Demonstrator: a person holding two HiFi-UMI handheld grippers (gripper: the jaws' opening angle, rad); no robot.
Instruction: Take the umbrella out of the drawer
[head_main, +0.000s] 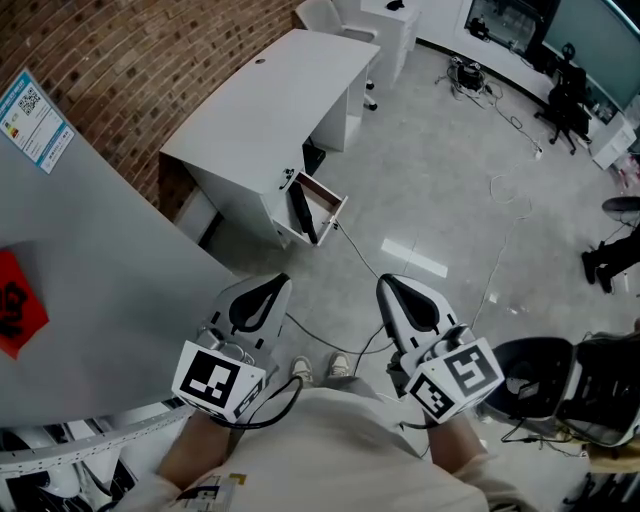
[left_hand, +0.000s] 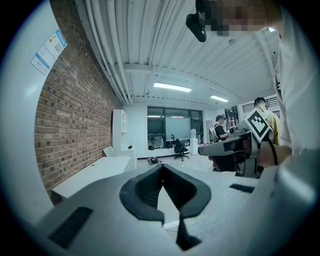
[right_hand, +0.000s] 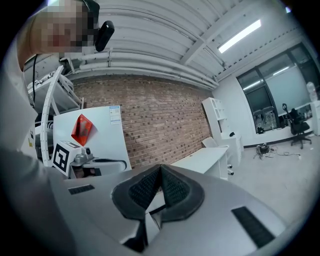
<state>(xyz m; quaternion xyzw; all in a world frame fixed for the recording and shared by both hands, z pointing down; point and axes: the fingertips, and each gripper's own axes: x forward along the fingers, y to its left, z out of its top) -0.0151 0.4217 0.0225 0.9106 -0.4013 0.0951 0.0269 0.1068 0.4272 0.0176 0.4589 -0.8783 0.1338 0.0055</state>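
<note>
A white desk (head_main: 268, 105) stands by the brick wall, some way ahead of me. Its small drawer (head_main: 322, 212) is pulled open at the near corner, and a dark folded umbrella (head_main: 300, 212) lies inside. Both grippers are held close to my body, well short of the drawer. My left gripper (head_main: 274, 283) is shut with nothing between its jaws, and its tips meet in the left gripper view (left_hand: 161, 167). My right gripper (head_main: 386, 285) is also shut and empty, as the right gripper view (right_hand: 160, 167) shows. The desk (right_hand: 206, 157) appears beyond the right jaws.
A grey panel (head_main: 90, 270) with a red sticker stands close on my left. A black cable (head_main: 365, 262) runs over the floor from the drawer toward my feet. An office chair (head_main: 545, 380) is at my right. People stand far off (left_hand: 220, 126).
</note>
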